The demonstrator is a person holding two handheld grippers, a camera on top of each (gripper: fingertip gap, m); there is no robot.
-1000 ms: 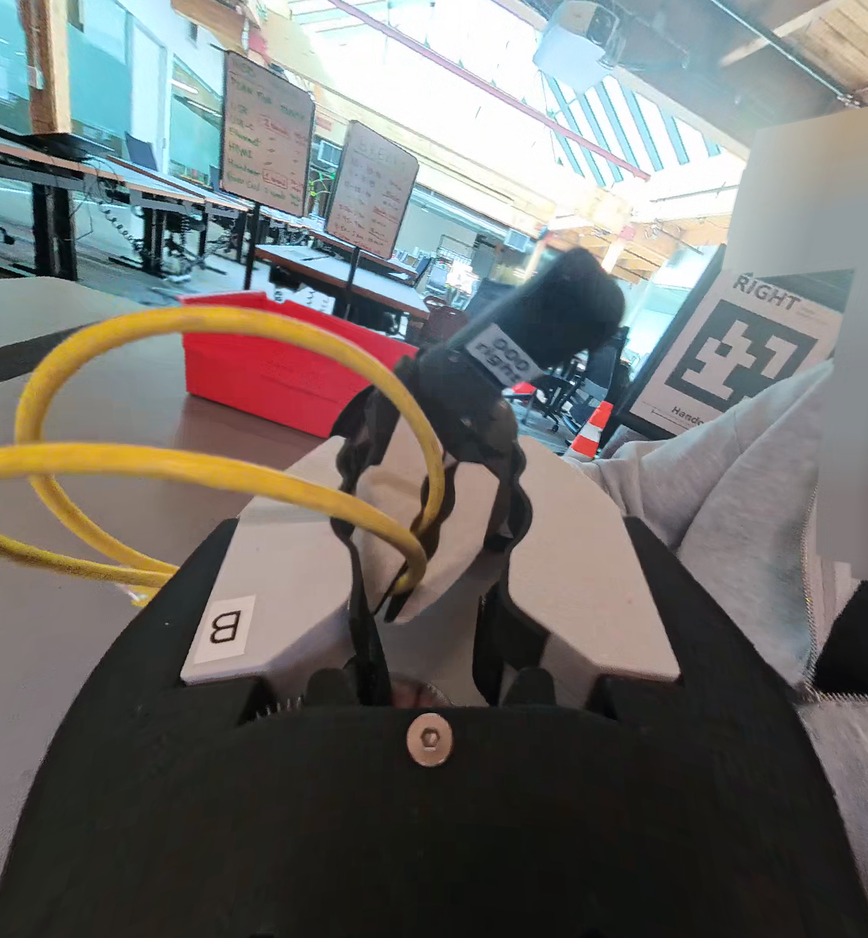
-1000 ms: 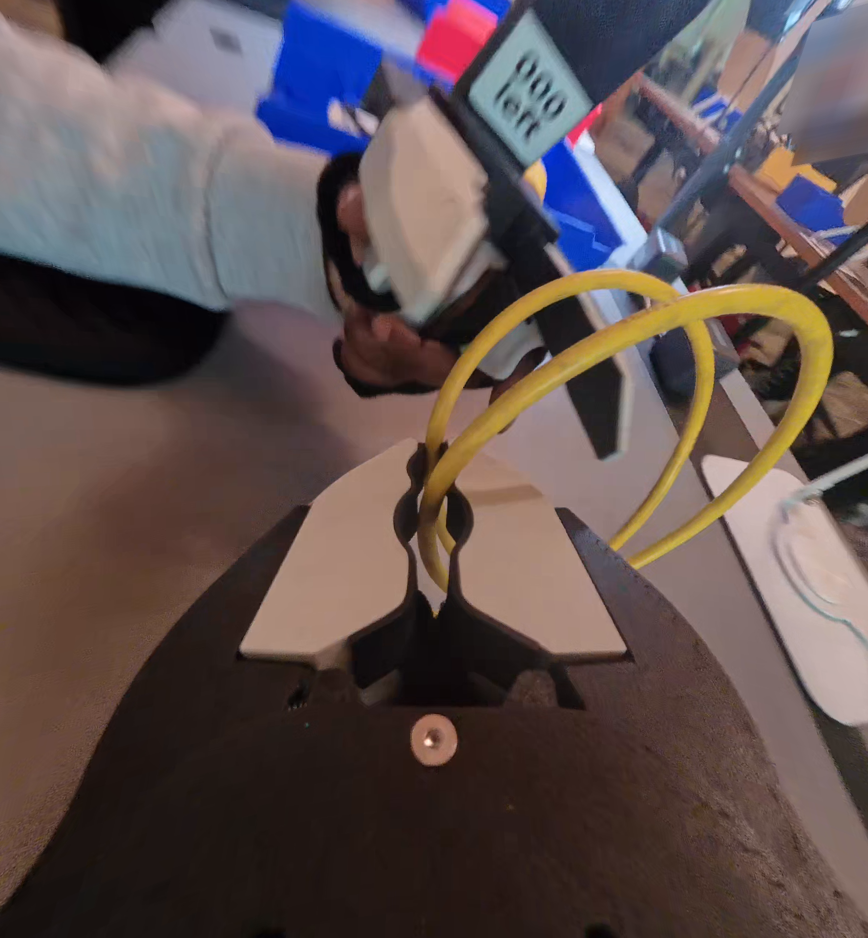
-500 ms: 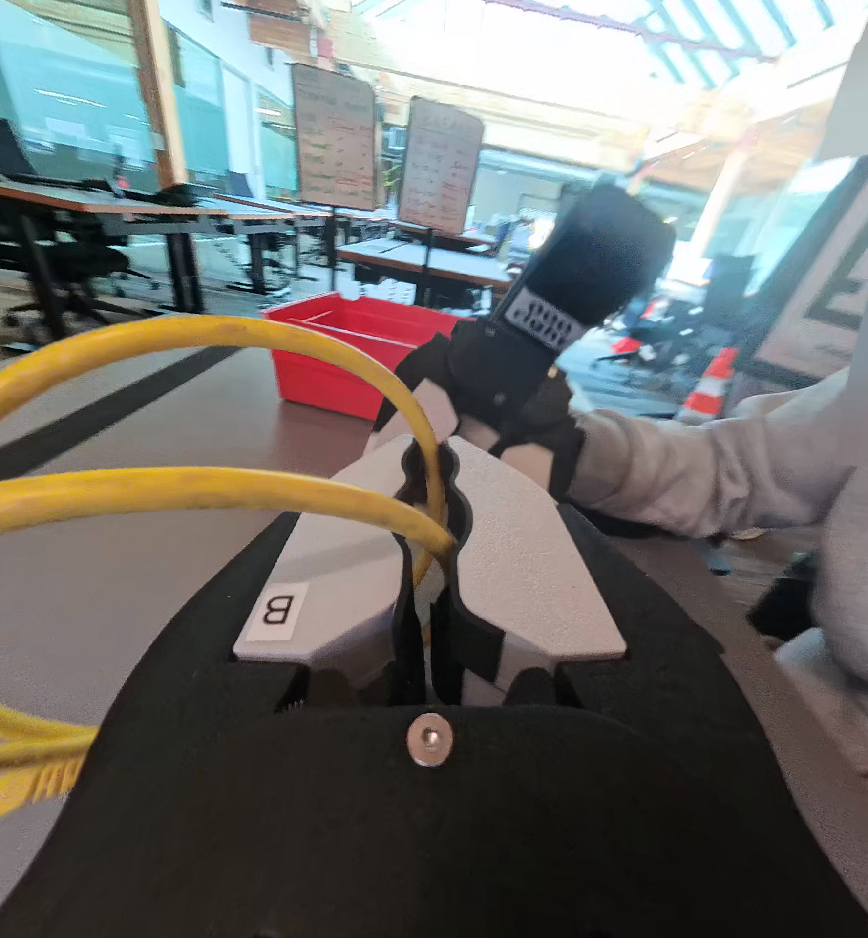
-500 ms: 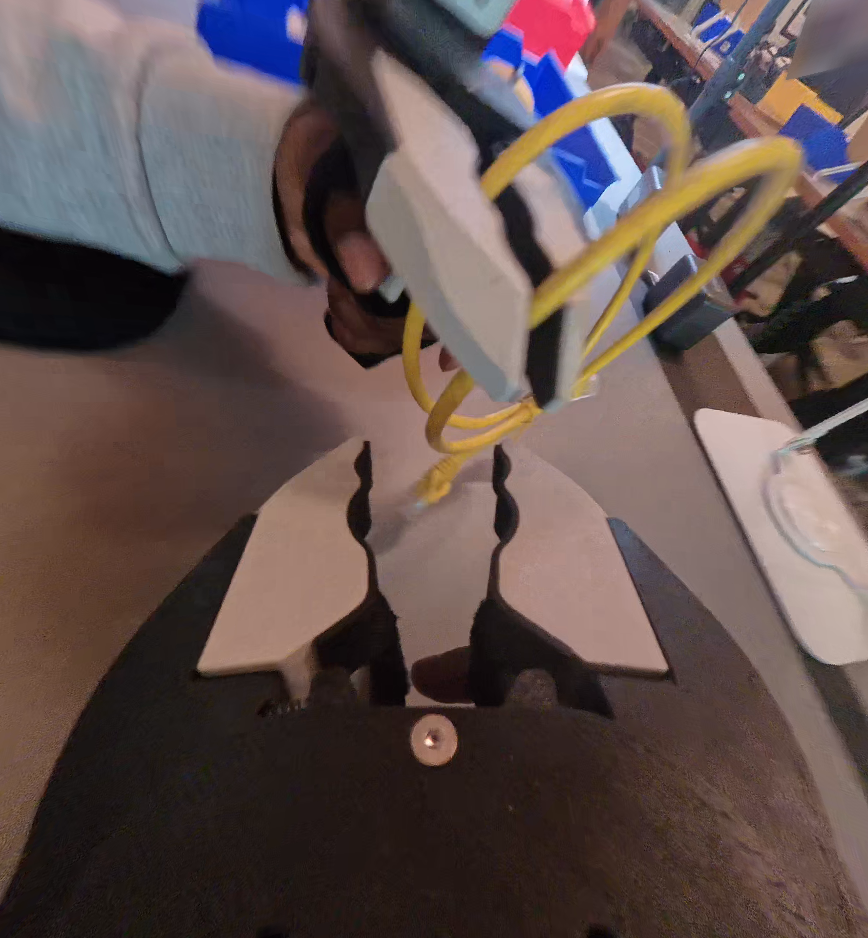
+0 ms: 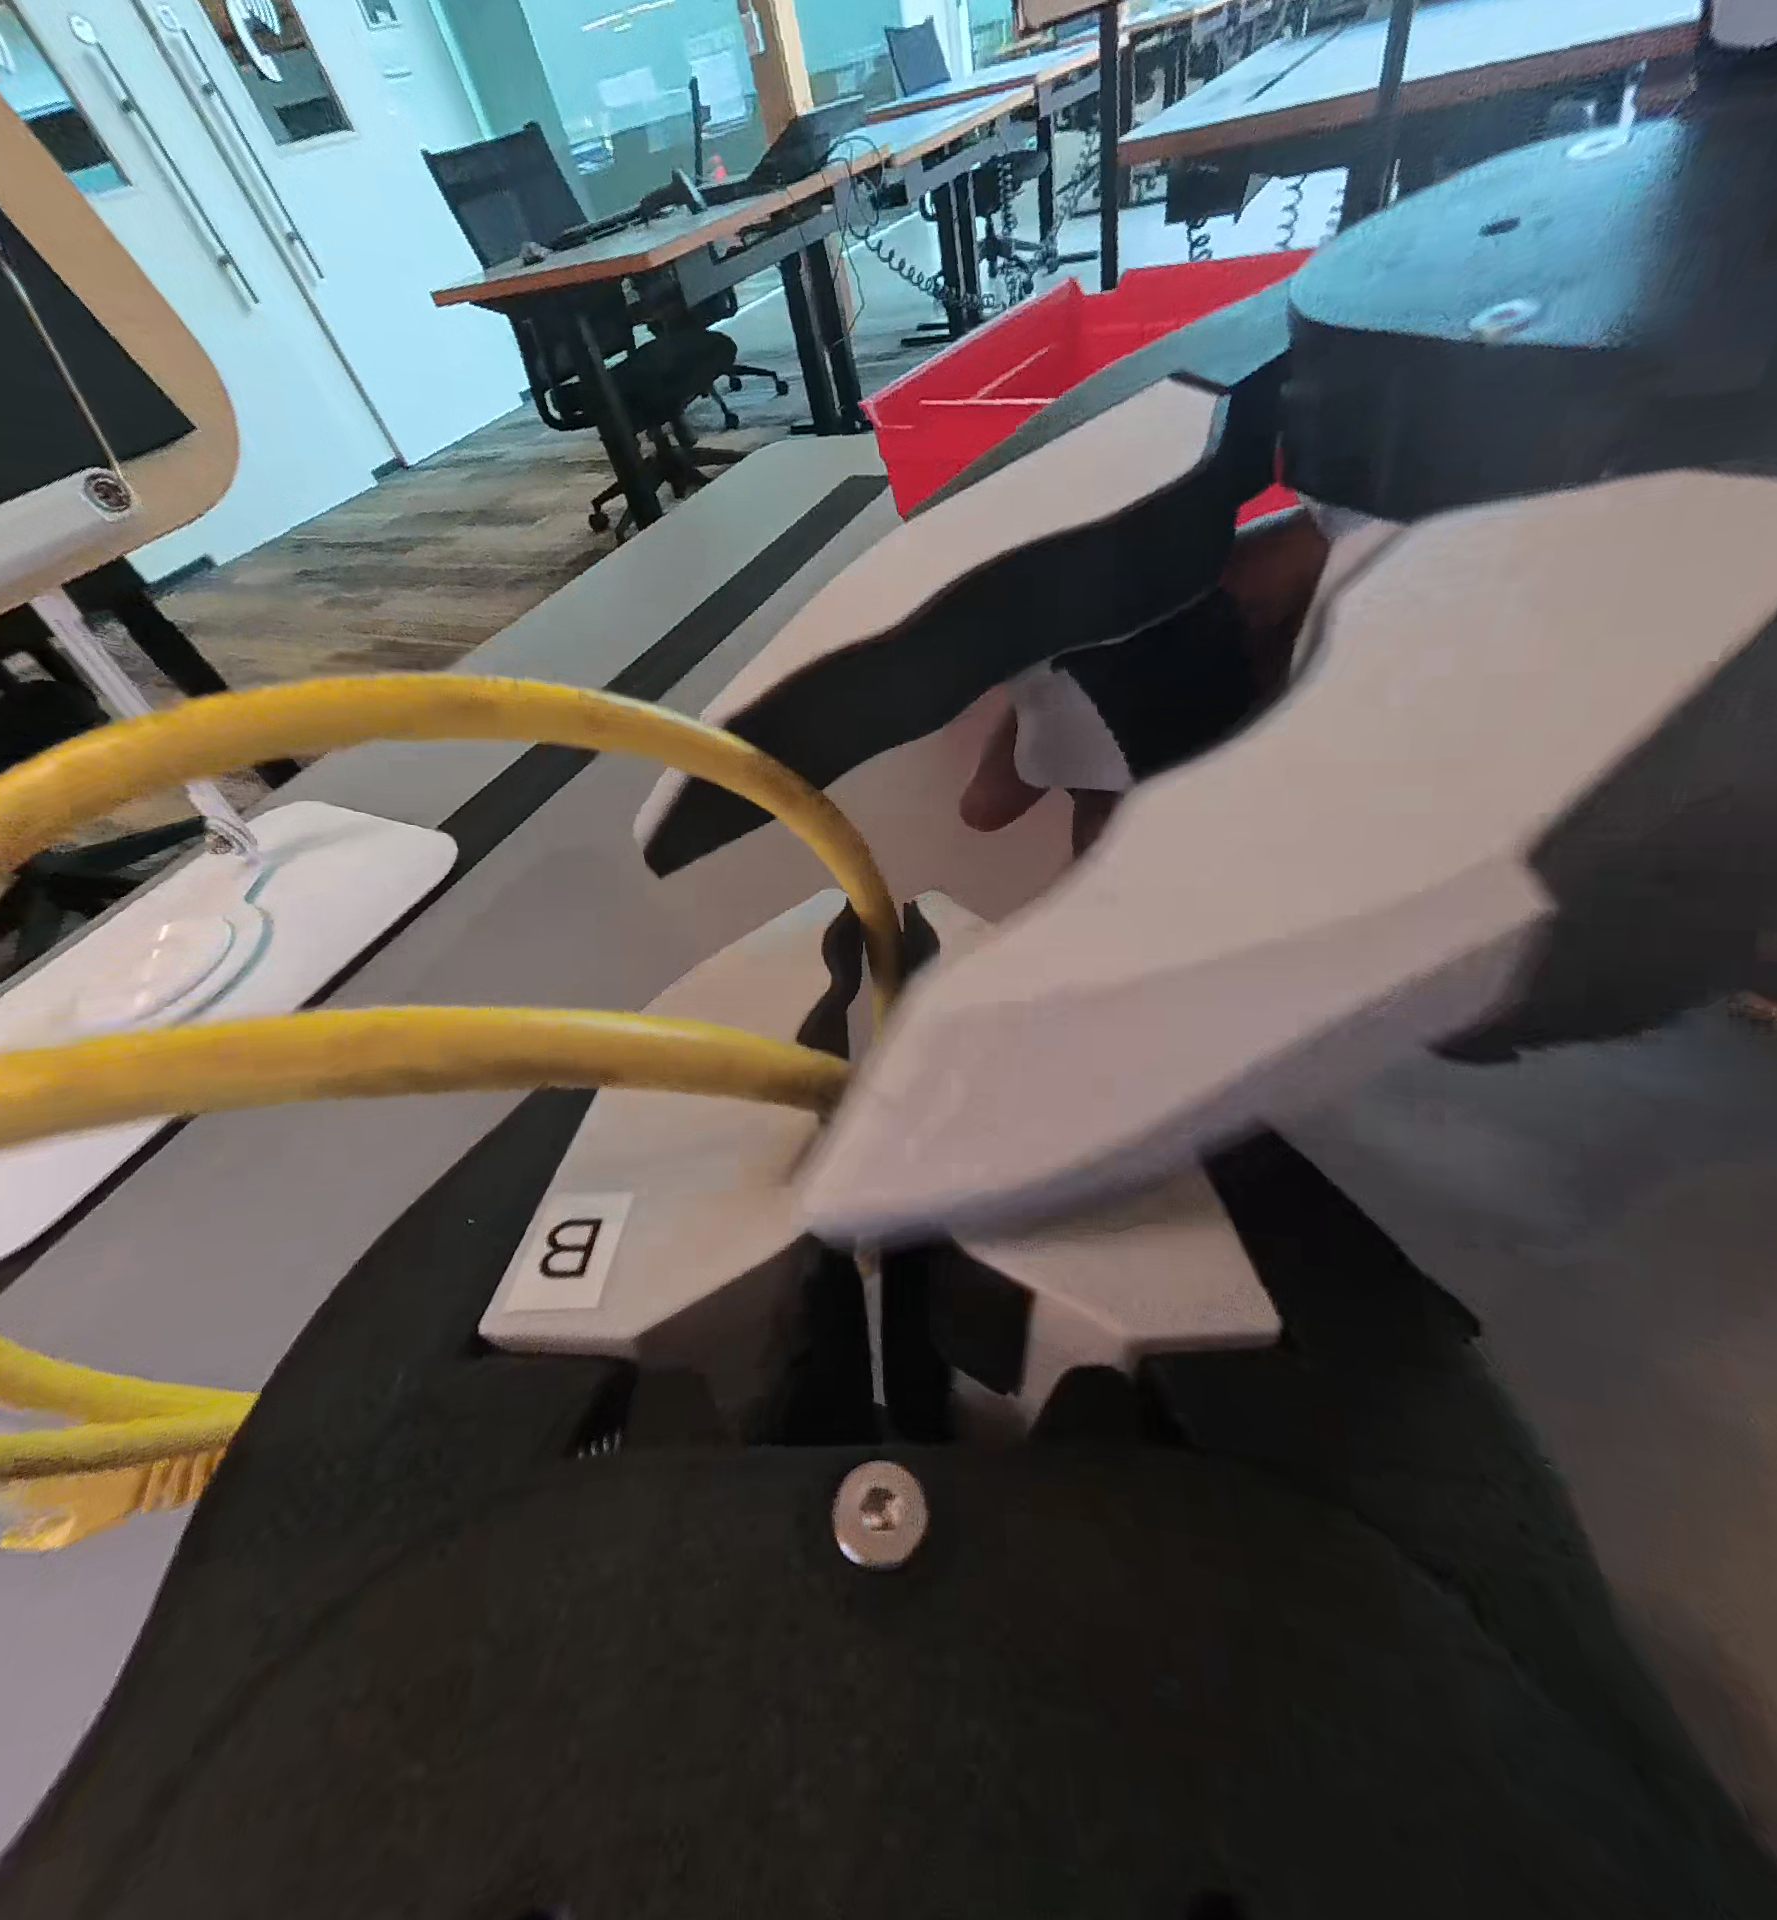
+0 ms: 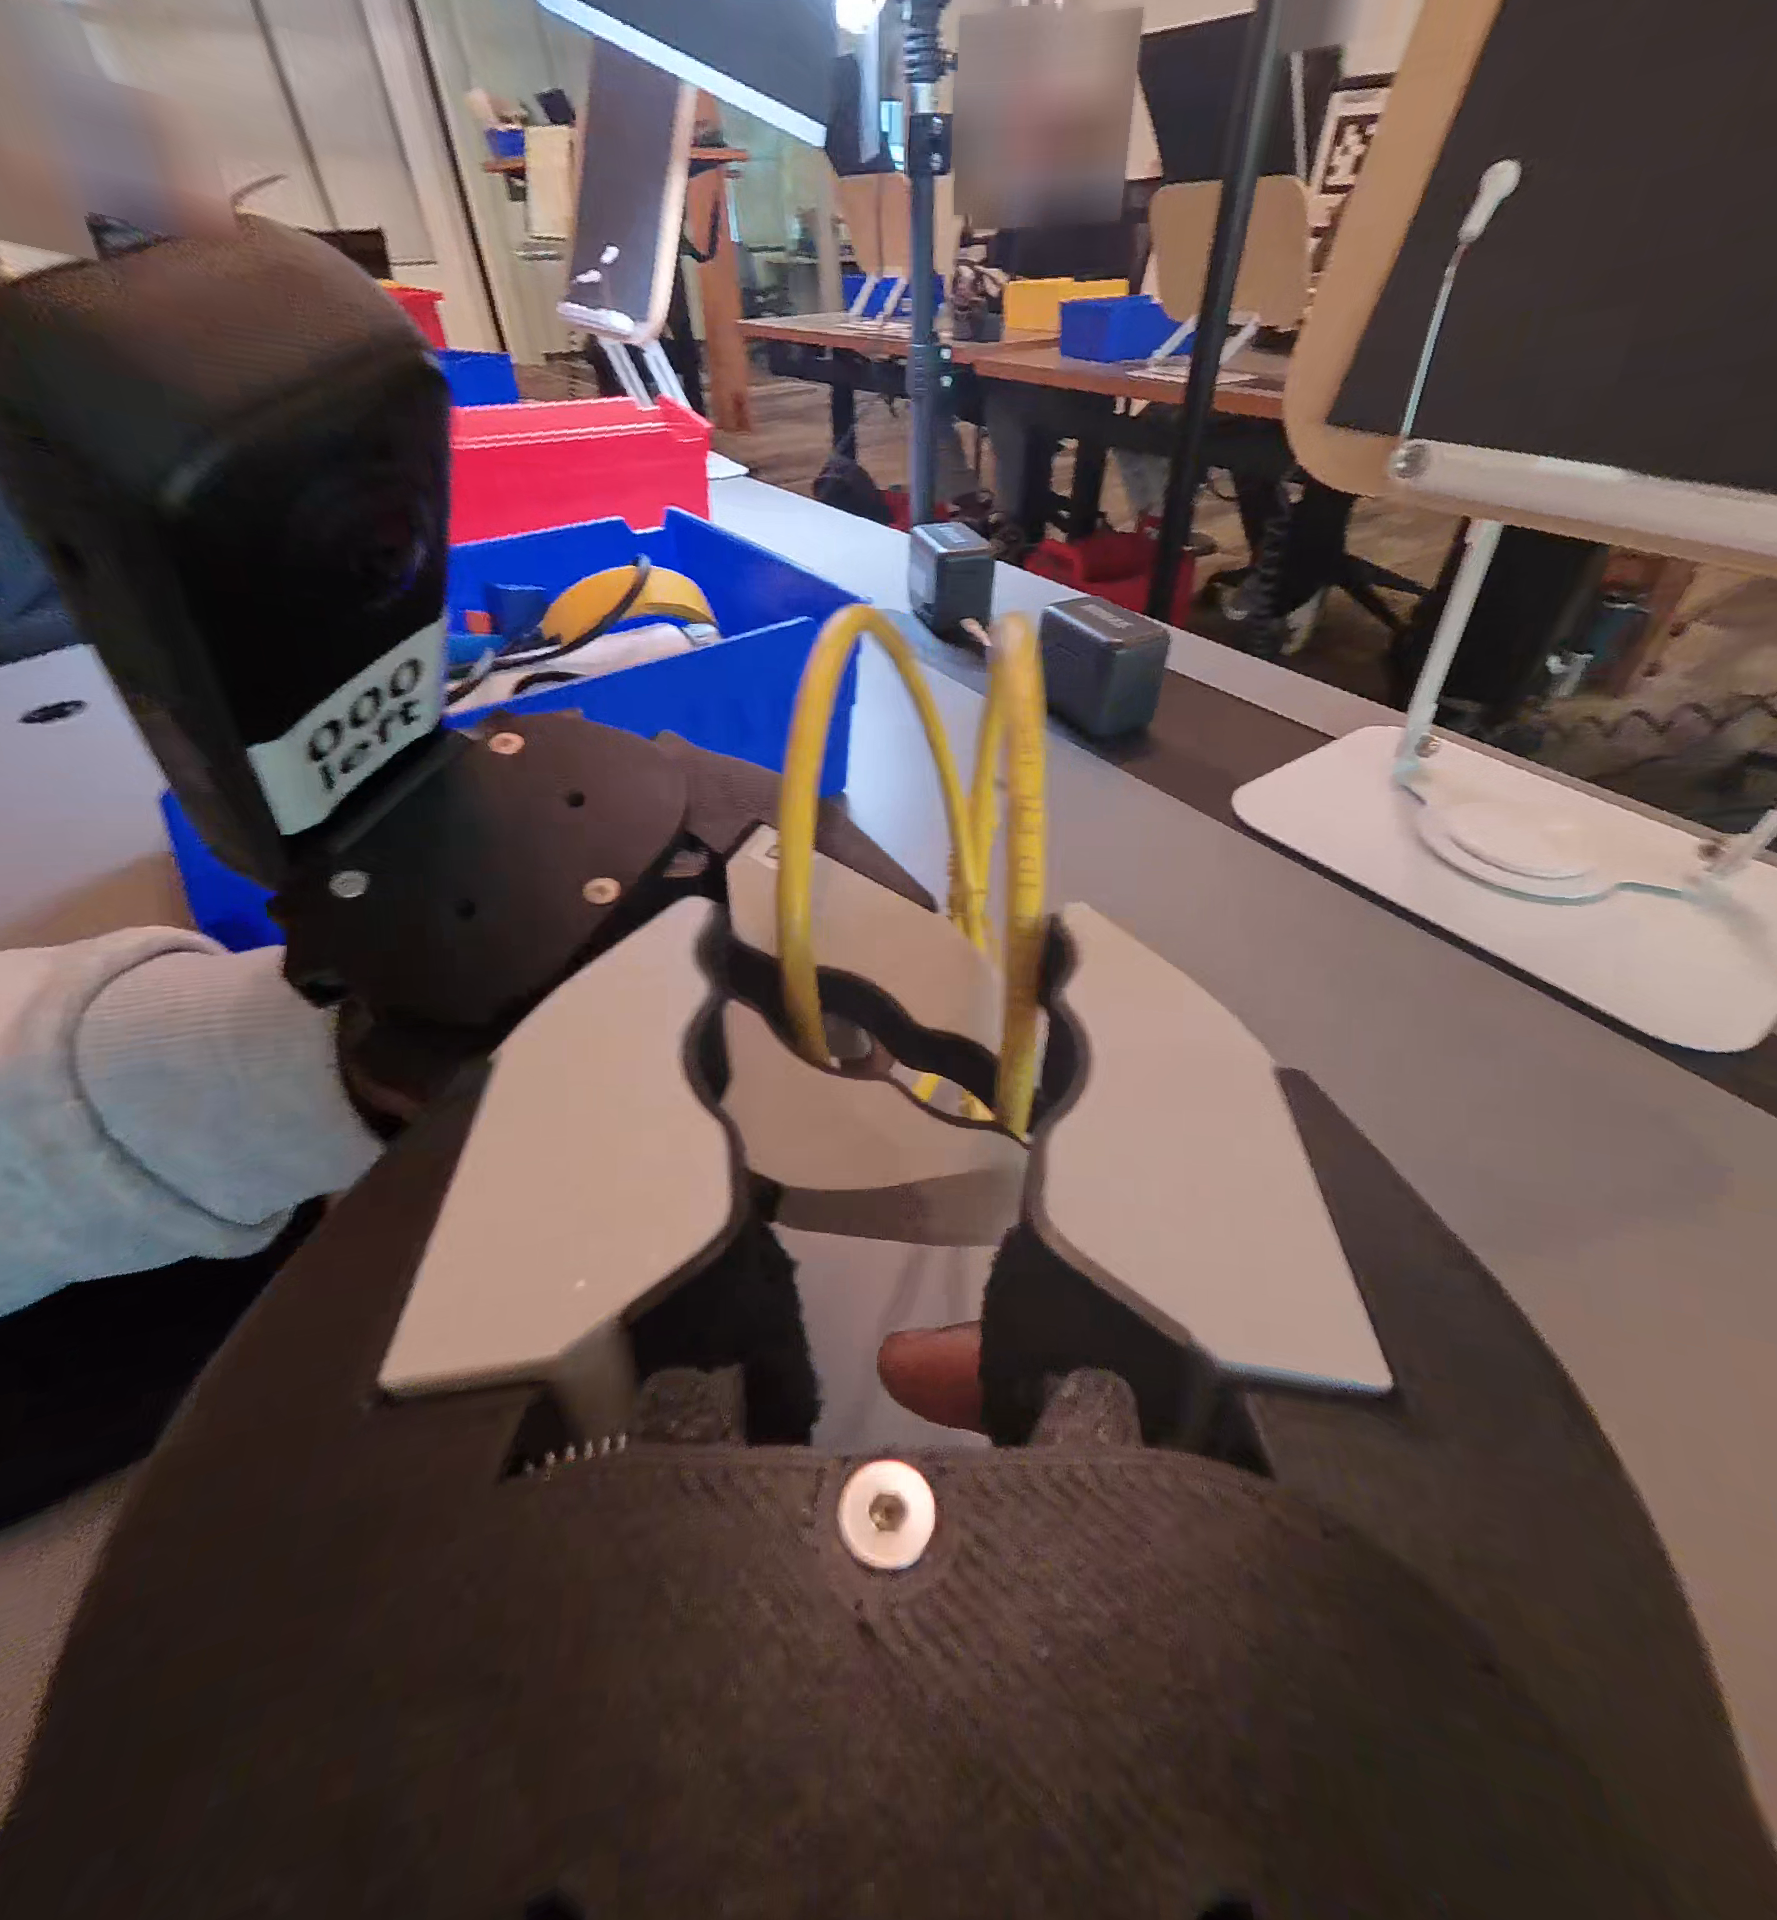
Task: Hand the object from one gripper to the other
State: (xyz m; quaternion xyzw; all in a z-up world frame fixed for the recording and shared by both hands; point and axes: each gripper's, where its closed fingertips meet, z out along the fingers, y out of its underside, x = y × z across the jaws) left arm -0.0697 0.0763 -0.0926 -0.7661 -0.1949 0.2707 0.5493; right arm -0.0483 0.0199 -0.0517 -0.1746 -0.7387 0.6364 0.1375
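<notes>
While the left gripper (image 5: 879, 997) stays clamped on the yellow network cable (image 5: 448, 717), the wide-open right gripper (image 6: 879, 997) has returned, apparently straddling one loop for another handover.

A second ago my right gripper (image 6: 879, 1023) pinched the yellow cable (image 5: 510, 1060); it let go half a second back. Now my left gripper (image 5: 868, 997) clamps the cable's loops, and my right one, jaws spread wide, has come back in to straddle the left's fingertips (image 6: 842, 1101), one loop against its finger.
</notes>
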